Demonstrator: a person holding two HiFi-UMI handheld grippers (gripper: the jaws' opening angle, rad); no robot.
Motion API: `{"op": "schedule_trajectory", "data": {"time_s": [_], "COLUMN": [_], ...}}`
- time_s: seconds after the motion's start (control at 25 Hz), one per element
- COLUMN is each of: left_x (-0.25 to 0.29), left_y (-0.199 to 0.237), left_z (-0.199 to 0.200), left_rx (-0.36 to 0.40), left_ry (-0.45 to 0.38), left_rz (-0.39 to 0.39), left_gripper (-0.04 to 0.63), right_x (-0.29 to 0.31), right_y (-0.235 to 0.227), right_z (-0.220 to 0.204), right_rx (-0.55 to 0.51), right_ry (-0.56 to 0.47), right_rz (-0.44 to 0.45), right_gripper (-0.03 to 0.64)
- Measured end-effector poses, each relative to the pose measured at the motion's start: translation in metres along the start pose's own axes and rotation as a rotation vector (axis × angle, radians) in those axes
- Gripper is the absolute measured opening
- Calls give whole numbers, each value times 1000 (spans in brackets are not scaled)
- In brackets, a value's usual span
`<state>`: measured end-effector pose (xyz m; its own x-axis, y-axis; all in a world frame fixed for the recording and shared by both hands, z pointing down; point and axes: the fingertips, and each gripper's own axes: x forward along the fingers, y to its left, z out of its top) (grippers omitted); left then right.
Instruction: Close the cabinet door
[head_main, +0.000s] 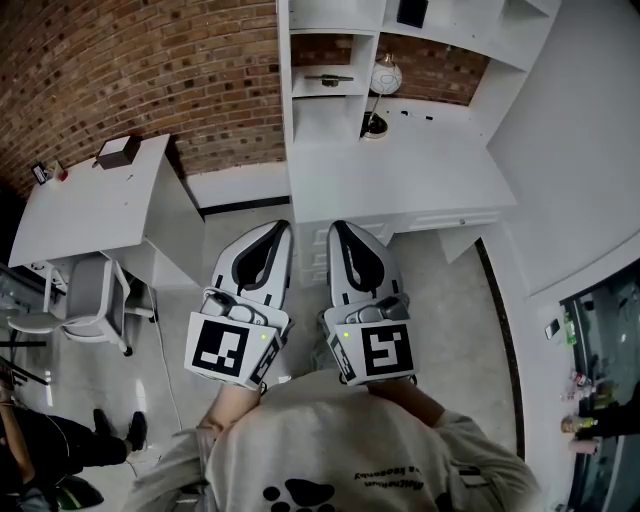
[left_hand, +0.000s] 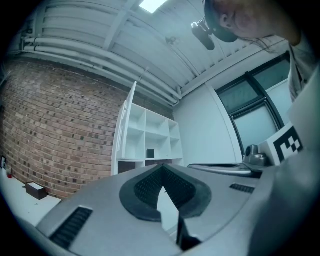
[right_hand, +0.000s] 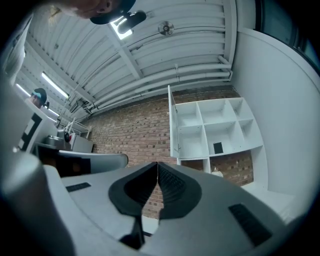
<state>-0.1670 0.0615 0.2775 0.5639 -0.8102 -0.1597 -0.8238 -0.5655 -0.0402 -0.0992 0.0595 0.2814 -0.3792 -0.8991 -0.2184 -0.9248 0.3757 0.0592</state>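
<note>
The left gripper (head_main: 286, 226) and right gripper (head_main: 334, 226) sit side by side, both clenched on nothing, pointing toward twelve o'clock at the white shelf unit (right_hand: 216, 125) and well apart from it. The cabinet door (right_hand: 171, 122) stands swung out at the unit's left side (seen nearly edge-on). Its long axis is upright and its thin edge faces the grippers, at about twelve o'clock above the right jaws.

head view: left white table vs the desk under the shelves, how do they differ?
The left table carries a dark box; the desk has a round white thing at its back. A grey chair stands at the left table; none shows at the desk. The desk sits under the white shelf unit; the left table backs onto bare brick wall. Both are white.
</note>
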Motion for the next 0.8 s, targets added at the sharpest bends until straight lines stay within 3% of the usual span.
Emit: {"op": "schedule_trajectory", "data": {"time_s": [0.8], "left_x": [171], "left_y": [115], "left_z": [-11], "left_rx": [19], "left_ry": [-36], "left_rz": [104], "left_gripper": [8], "right_x": [199], "right_y": [-73], "right_z": [-24], "right_rx": [-12], "right_ry": [-39], "right_rz": [137], "right_gripper": [20]}}
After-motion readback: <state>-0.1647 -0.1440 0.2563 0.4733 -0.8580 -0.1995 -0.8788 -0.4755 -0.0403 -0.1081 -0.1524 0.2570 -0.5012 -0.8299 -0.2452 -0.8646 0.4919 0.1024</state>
